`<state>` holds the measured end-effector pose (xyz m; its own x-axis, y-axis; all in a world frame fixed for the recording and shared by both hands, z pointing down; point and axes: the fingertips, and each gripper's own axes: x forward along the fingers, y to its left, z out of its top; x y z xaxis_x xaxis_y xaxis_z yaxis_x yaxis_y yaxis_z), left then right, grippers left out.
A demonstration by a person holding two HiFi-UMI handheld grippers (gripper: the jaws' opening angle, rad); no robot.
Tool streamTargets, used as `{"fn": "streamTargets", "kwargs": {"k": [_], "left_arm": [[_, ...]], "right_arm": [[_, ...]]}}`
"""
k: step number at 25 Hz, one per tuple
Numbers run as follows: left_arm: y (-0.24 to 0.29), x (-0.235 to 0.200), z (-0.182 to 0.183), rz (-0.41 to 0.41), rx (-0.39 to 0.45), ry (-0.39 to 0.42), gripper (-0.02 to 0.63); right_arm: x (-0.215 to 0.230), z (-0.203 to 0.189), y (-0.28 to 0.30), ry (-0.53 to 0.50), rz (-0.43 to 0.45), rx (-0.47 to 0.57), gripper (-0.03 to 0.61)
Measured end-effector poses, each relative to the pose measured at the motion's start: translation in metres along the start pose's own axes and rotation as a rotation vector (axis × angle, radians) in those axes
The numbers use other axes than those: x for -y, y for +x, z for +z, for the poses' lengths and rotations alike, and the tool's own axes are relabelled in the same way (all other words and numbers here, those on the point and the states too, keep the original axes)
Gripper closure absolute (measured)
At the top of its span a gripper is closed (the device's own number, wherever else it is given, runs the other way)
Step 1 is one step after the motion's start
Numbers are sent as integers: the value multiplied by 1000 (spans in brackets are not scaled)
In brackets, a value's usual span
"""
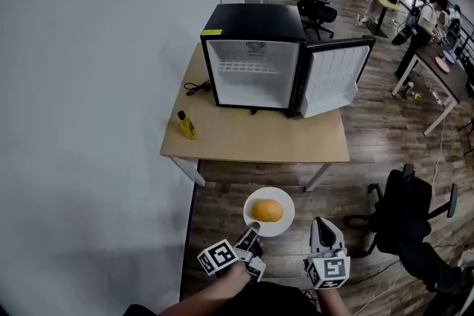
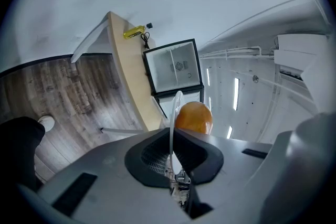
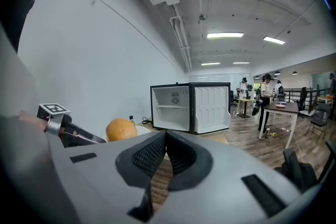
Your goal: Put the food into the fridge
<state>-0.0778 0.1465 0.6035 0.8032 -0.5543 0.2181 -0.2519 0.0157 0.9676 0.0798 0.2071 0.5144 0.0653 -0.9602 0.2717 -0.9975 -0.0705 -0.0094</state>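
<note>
A round orange food item (image 1: pixel 268 210) lies on a white plate (image 1: pixel 284 224) held in the air in front of the table. My left gripper (image 1: pixel 252 231) is shut on the plate's near-left rim; in the left gripper view the rim (image 2: pixel 172 113) runs edge-on between the pads, with the food (image 2: pixel 193 117) just past it. My right gripper (image 1: pixel 324 226) hangs to the right of the plate, shut and empty, its pads (image 3: pixel 181 149) touching. The black mini fridge (image 1: pixel 255 55) stands on the table with its door (image 1: pixel 335 76) swung open to the right and its white inside bare.
The wooden table (image 1: pixel 252 137) carries the fridge, a small yellow bottle (image 1: pixel 186 126) at its left and a black cord (image 1: pixel 196 87). A white wall runs along the left. A black office chair (image 1: pixel 404 214) stands at the right. People and desks fill the far room.
</note>
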Motion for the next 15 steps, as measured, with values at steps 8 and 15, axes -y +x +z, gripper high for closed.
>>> {"fn": "streamTargets", "kwargs": {"k": [8,15], "left_arm": [[47,6,61,-20,-38,23,594],[80,0,101,-17,-72,35,594]], "right_arm": [[3,25,68,-18,-48,-8,518],[-2,43,113,3,-80,12,518]]}}
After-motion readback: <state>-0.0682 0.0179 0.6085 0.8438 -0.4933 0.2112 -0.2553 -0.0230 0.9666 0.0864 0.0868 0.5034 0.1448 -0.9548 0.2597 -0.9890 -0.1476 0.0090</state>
